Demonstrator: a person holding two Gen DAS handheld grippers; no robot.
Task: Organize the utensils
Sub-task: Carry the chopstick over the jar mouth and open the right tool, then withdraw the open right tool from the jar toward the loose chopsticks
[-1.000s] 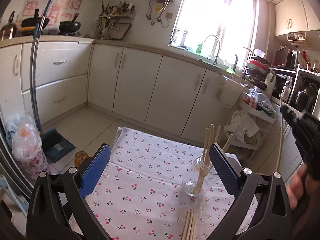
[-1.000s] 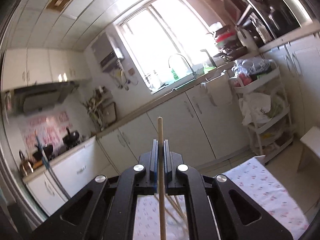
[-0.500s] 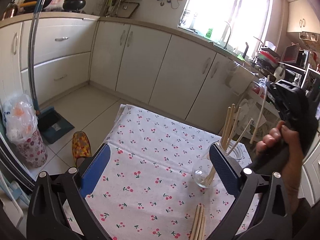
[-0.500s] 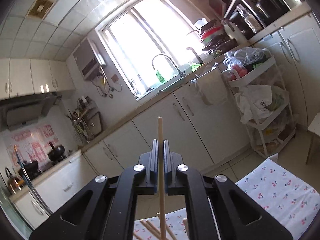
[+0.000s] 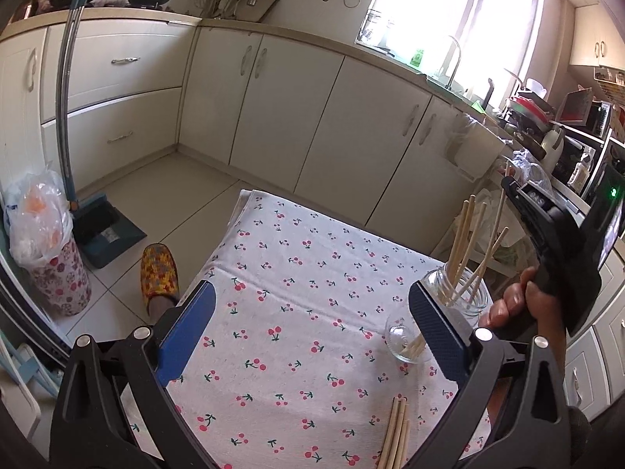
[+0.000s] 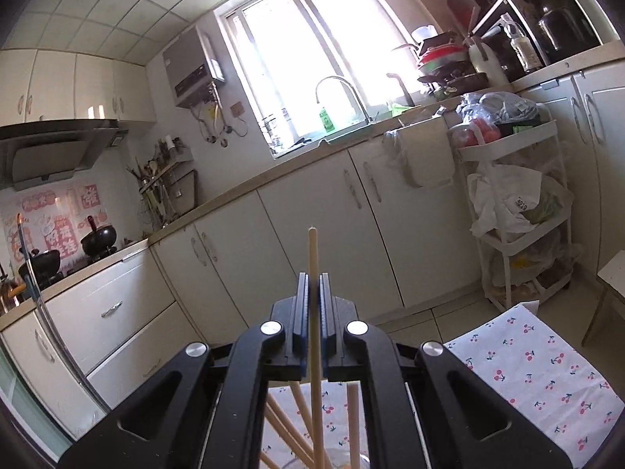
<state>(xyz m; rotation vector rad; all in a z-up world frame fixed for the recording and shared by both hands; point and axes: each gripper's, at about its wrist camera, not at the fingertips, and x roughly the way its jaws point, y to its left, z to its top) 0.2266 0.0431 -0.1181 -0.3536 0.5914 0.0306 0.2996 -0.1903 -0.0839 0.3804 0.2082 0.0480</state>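
Note:
A clear glass jar (image 5: 453,308) stands on the cherry-print cloth (image 5: 304,312) at the right, with several wooden chopsticks (image 5: 461,242) upright in it. More loose chopsticks (image 5: 396,435) lie on the cloth near the front edge. My left gripper (image 5: 312,328) is open and empty, low over the cloth, its right finger in front of the jar. My right gripper (image 6: 311,308) is shut on one chopstick (image 6: 313,273), held upright above the jar; it also shows in the left wrist view (image 5: 511,189), right of the jar. Chopstick tops (image 6: 289,422) show below it.
Cream kitchen cabinets (image 5: 312,117) run behind the table. On the floor at the left are a dustpan with broom (image 5: 101,230), a bagged bin (image 5: 43,242) and a yellow slipper (image 5: 160,273). A white shelf trolley (image 6: 519,211) stands at the right.
My right gripper with its chopstick has come down and in toward the jar. The left wrist view has tilted down toward the cloth; the left gripper stays open.

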